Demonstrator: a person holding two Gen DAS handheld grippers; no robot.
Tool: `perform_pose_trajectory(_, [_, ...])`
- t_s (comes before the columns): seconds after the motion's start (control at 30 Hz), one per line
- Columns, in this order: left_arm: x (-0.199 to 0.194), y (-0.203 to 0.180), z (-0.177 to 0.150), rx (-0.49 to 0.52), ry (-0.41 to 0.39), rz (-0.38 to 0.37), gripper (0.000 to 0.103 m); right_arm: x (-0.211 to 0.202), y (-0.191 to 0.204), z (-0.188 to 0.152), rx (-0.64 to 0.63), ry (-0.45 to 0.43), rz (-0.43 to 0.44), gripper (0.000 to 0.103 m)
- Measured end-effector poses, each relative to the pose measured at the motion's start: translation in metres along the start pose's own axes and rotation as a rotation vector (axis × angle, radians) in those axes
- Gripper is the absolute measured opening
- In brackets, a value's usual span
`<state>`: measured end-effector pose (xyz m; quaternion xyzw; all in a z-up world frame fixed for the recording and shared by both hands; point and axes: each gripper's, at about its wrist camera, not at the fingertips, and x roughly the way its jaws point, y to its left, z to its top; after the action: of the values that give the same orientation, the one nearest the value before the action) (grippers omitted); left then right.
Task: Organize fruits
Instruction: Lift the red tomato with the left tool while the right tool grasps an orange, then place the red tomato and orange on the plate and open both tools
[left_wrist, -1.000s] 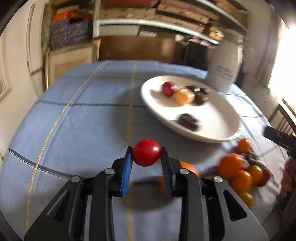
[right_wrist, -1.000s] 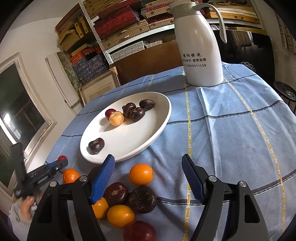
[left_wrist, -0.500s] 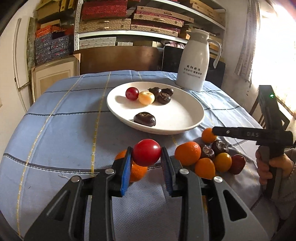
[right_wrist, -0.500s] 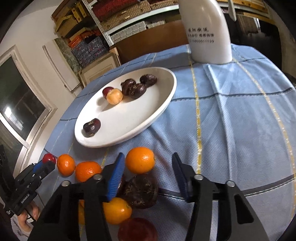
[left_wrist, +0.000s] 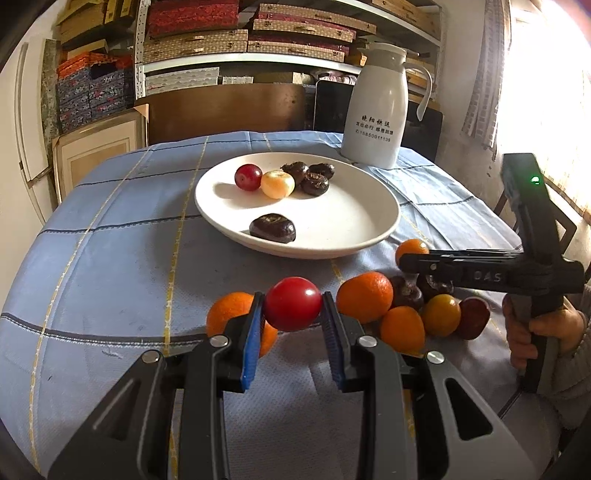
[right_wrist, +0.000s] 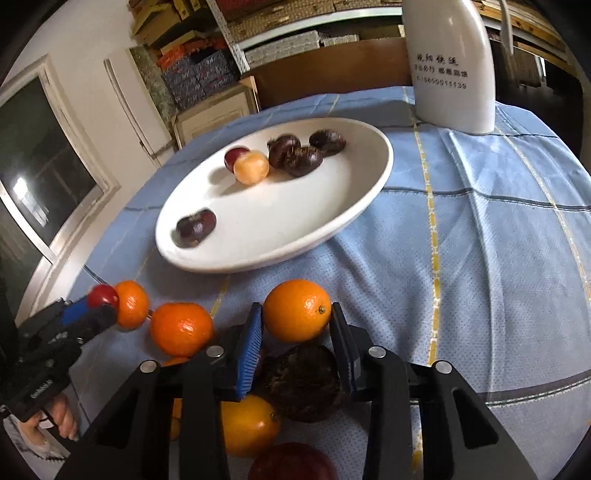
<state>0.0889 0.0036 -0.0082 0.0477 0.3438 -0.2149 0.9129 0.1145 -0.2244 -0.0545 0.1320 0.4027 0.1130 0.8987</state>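
My left gripper (left_wrist: 292, 306) is shut on a small red fruit (left_wrist: 292, 303) and holds it above the tablecloth, in front of the white plate (left_wrist: 354, 221). It also shows in the right wrist view (right_wrist: 99, 299). My right gripper (right_wrist: 297, 314) is shut on an orange (right_wrist: 296, 310) at the near side of the plate (right_wrist: 332, 229); it shows in the left wrist view (left_wrist: 410, 258). The plate holds a red fruit (left_wrist: 248, 177), a pale yellow fruit (left_wrist: 277, 184) and several dark fruits (left_wrist: 272, 228).
More oranges (left_wrist: 364, 297) and dark and red fruits (left_wrist: 473, 318) lie in a pile on the blue checked tablecloth (left_wrist: 110, 240) near the front edge. A white jug (left_wrist: 376, 107) stands behind the plate. Shelves with boxes stand beyond the table.
My right gripper has moved forward and closed on the orange. My left gripper has swung right toward the plate with the red fruit still in it.
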Motion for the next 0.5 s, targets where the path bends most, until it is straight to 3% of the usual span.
perform_pose_trajectory(0.2, [0.011, -0.003, 0.039, -0.030, -0.008, -0.034, 0.030, -0.034, -0.009, 0.021, 0.073, -0.136, 0.022, 0.037])
perform_pose_trajectory(0.33, [0.039, -0.009, 0.066, -0.030, 0.011, -0.022, 0.030, -0.020, -0.005, 0.051, 0.095, -0.138, 0.032, 0.037])
perform_pose_trajectory(0.4, [0.055, -0.007, 0.071, -0.040, 0.030, -0.012, 0.040, -0.008, -0.002, 0.058, 0.097, -0.133, 0.029, 0.037])
perform_pose_trajectory(0.5, [0.067, -0.004, 0.070, -0.046, 0.033, 0.003, 0.044, 0.005, 0.000, 0.058, 0.076, -0.117, 0.013, 0.039])
